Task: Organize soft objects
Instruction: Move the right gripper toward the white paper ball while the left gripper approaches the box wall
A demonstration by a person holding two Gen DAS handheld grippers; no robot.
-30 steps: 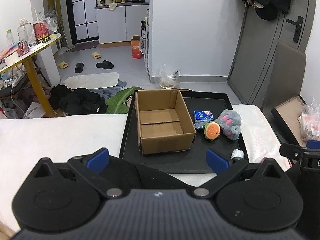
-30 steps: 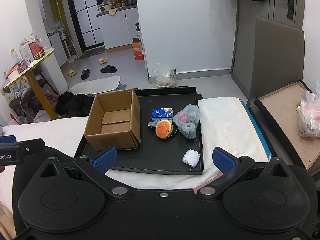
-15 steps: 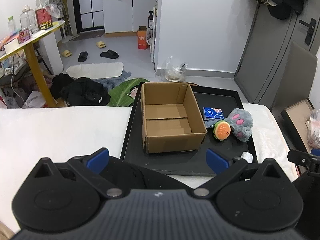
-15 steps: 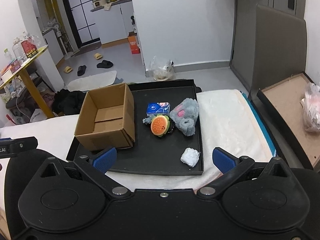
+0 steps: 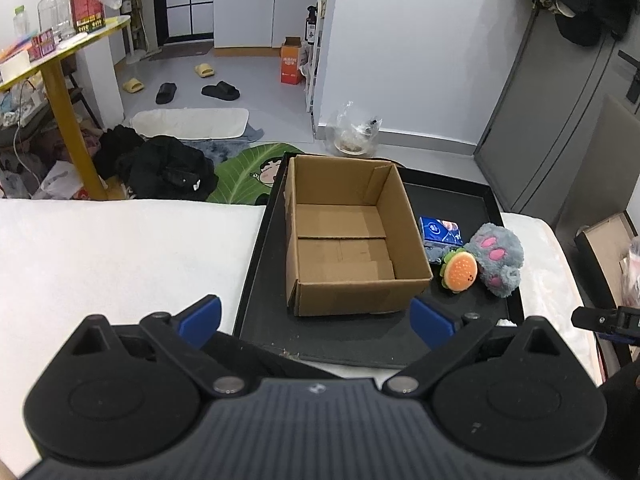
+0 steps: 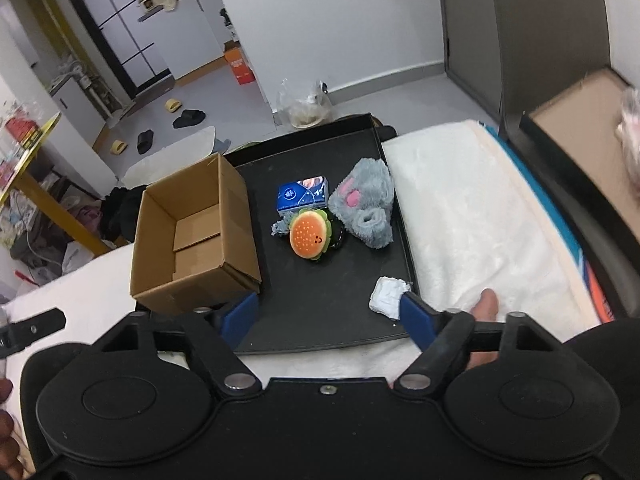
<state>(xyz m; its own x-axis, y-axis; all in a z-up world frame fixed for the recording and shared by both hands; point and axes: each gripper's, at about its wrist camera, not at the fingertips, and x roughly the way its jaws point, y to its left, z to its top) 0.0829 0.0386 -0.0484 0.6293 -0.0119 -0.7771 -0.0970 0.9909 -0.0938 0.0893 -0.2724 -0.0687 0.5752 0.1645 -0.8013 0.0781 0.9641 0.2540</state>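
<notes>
A white bed fills the near scene, and on it lies a black tray carrying everything for the task; on the tray's left side stands an open cardboard box, empty inside; right of the box lies a grey plush paw, with an orange burger plush just beside it on the left, a blue tissue pack just beyond the burger, and a small white crumpled wad alone at the tray's near right corner; the left claw hangs above the tray's near edge, spread wide and holding nothing; the right claw hangs over the near middle of the tray, also spread wide and empty, its right finger close to the white wad; nothing has yet gone into the box, so the sorting looks barely begun; the main risks, as a judgement: the burger, paw and tissue pack sit bunched together, so a claw closing on one may drag or pinch a neighbour; the plush will squash and could slip from a shallow pinch; the light box could slide or tip if a claw knocks its rim while dropping something in; the wad sits so near the tray's wall that a finger may strike the rim and flick it onto the bed.
</notes>
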